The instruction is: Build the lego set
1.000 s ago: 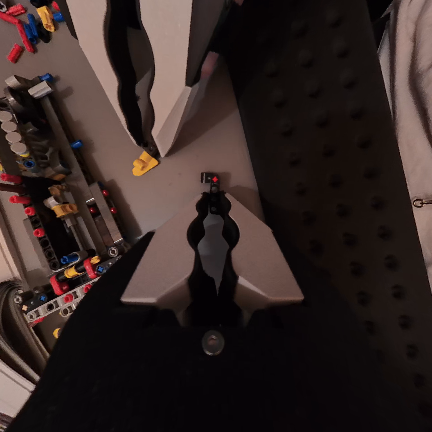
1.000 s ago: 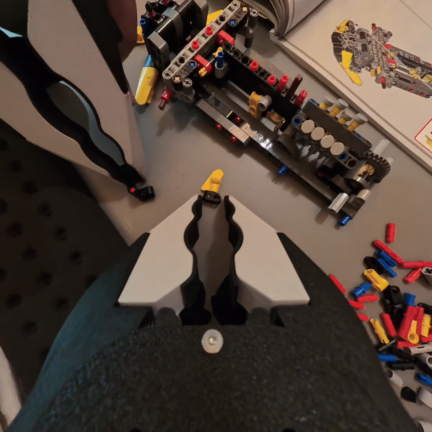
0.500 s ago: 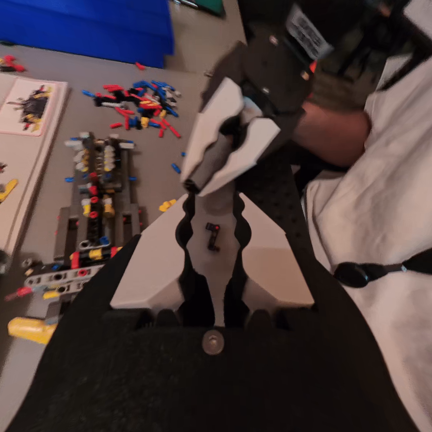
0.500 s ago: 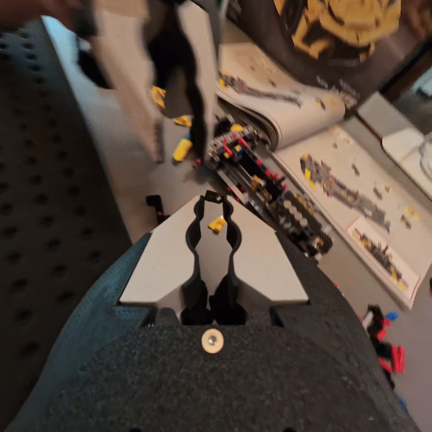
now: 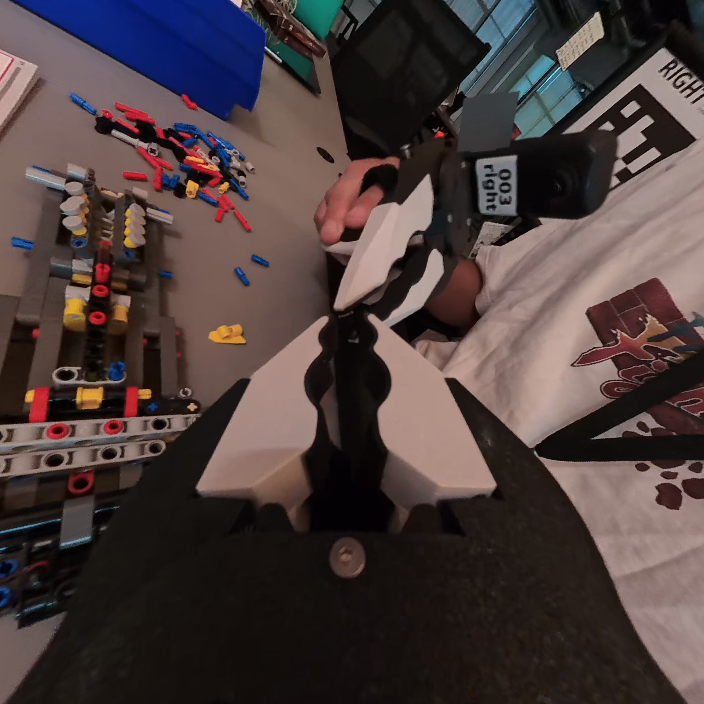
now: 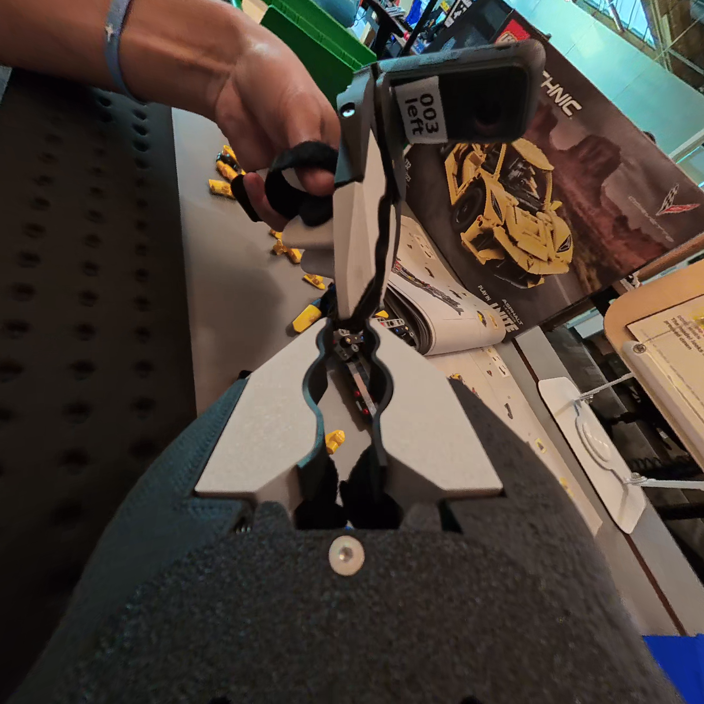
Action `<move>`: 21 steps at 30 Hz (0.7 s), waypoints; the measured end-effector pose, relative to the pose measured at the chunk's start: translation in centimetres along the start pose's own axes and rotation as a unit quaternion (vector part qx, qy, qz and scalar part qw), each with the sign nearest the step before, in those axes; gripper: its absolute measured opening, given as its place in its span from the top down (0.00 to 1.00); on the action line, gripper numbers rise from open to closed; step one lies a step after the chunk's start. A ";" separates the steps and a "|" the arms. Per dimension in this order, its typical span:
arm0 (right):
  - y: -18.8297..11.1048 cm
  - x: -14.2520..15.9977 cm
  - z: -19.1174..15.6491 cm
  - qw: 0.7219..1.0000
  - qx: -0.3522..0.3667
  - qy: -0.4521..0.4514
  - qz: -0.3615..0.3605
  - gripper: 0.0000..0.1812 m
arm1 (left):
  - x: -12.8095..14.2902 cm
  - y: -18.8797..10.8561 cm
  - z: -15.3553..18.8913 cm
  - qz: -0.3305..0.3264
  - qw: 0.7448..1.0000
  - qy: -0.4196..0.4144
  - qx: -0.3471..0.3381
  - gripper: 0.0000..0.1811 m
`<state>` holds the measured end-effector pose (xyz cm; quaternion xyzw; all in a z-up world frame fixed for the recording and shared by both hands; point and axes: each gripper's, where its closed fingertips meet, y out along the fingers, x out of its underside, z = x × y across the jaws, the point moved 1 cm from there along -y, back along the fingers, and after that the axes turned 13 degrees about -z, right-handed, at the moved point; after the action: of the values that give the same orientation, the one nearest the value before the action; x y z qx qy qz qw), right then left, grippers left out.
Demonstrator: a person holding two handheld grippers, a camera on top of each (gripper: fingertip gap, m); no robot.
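Both grippers are raised above the table and meet tip to tip. In the right wrist view my right gripper is shut on a small black piece with holes. My left gripper comes down from above onto the same piece. In the left wrist view my left gripper has its jaws narrow around the small black piece, and the right gripper touches it from the far side. The long chassis build lies on the grey table at the left.
A yellow piece lies on the table beside the build. A pile of loose pins and a blue bin are farther back. An open instruction booklet, the set's box and a black perforated mat are nearby. Both grippers' tips are close together, under 4 cm apart.
My left gripper let go of a black piece with a red pin on the table. My right gripper picked up the small black piece. Both rose and their tips came together.
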<state>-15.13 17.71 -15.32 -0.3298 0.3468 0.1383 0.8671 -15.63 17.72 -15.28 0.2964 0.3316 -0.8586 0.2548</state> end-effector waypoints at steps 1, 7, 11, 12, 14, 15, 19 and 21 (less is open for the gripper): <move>0.0 0.0 0.0 1.000 0.002 -0.010 -0.005 0.92 | 0.0 0.1 -0.1 -0.002 1.000 0.001 -0.002 0.96; -0.7 -0.3 1.5 0.994 0.035 0.103 0.022 0.94 | -1.5 -1.3 0.5 0.075 0.997 0.036 0.005 0.97; -1.3 -2.4 2.2 0.943 -0.080 0.301 0.119 0.90 | -4.0 -3.7 3.3 0.206 0.971 0.114 0.040 0.97; -1.5 -3.2 2.1 0.909 -0.135 0.360 0.160 0.90 | -4.2 -3.9 4.1 0.222 0.964 0.140 0.044 0.97; -2.0 -4.8 1.8 0.814 -0.276 0.453 0.237 0.86 | -4.4 -3.8 5.3 0.236 0.951 0.196 0.032 0.97; -2.6 -5.5 1.7 0.756 -0.348 0.482 0.274 0.83 | -4.3 -3.7 5.7 0.239 0.945 0.221 0.026 0.97; -4.9 -6.8 2.0 0.579 -0.508 0.520 0.369 0.82 | -4.0 -3.2 7.1 0.248 0.931 0.266 0.035 0.97; -6.0 -7.4 1.6 0.555 -0.545 0.499 0.381 0.85 | -3.8 -2.9 7.9 0.254 0.921 0.290 0.045 0.97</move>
<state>-16.84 14.23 -6.48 -0.5927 0.6758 0.4315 0.0760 -17.48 14.85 -6.69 0.6182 0.2659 -0.6551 0.3435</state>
